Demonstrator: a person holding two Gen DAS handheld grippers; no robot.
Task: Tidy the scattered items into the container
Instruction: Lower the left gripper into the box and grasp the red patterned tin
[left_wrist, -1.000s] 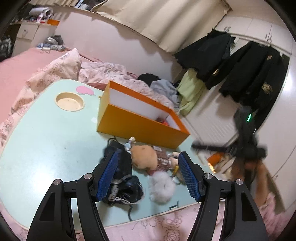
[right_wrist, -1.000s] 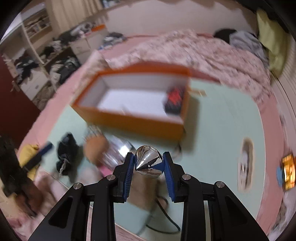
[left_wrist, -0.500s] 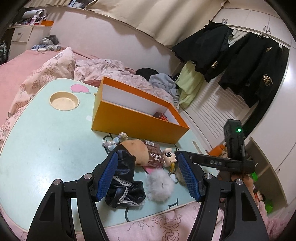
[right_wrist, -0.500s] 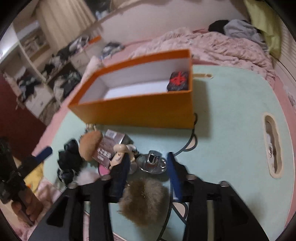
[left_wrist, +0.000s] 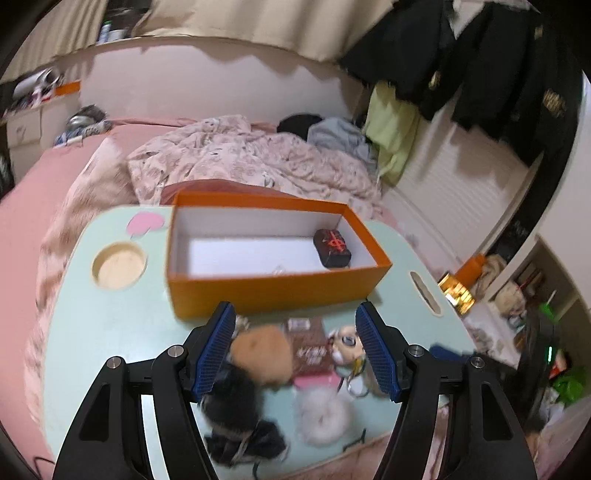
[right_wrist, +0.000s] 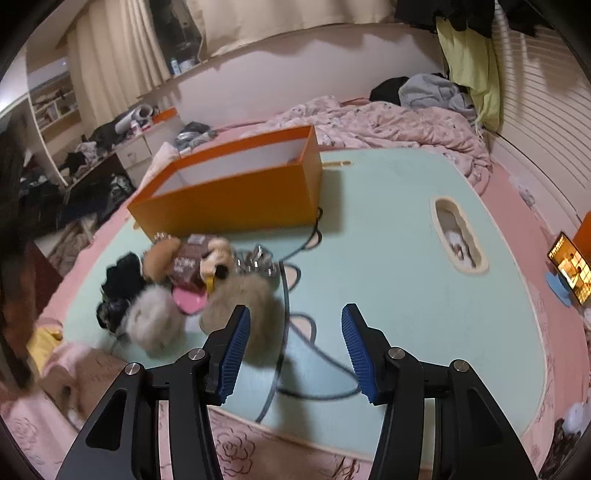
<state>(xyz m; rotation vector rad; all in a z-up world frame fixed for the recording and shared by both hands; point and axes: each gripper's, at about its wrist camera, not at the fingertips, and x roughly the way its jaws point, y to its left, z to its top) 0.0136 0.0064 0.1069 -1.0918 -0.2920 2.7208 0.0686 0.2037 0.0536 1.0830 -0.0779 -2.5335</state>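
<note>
My left claw (left_wrist: 295, 343) gapes empty right over the pile (left_wrist: 280, 354), just on my side of the box (left_wrist: 273, 291). My right claw (right_wrist: 293, 343), jaws just opened and empty, sits further off, pile to its left.

Matt orange cardboard outside the box (left_wrist: 273, 291), smooth white paper lining within. Smooth, faintly sheened mint-green table top (right_wrist: 399, 266), pale wood-like rim round its cup recess (left_wrist: 119, 264). Fluffy fur on the pale pompom (right_wrist: 155, 325) and the brown pompom (right_wrist: 240, 306) — soft, blurred. Shiny metal on the silver piece (right_wrist: 256, 260). Ribbed blue rubbery pads (right_wrist: 234, 347) on matt black plastic fingers, bright metal screws. Crumpled printed cloth quilt (left_wrist: 251, 162) — matt.
</note>
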